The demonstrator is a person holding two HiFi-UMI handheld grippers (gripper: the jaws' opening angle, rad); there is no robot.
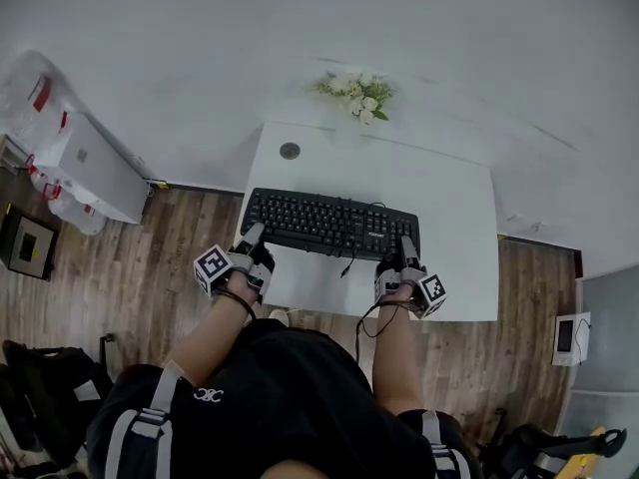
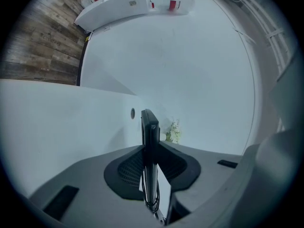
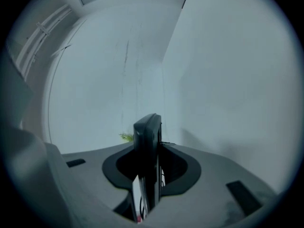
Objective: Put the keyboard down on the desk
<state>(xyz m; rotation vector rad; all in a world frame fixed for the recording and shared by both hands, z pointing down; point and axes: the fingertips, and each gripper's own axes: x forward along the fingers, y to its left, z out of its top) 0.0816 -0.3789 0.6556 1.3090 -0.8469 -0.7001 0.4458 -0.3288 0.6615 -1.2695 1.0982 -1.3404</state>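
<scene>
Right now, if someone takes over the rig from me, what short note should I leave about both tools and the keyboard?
Left tool: shut on the left end of the keyboard.
Right tool: shut on the keyboard's right end.
Keyboard: about level over the middle of the white desk, keys up; its cable trails at the front edge. I cannot tell whether it already rests on the desk.
Done: the keyboard is over the desk.
Left: lower it until it lies flat, then open both tools and draw back.
</scene>
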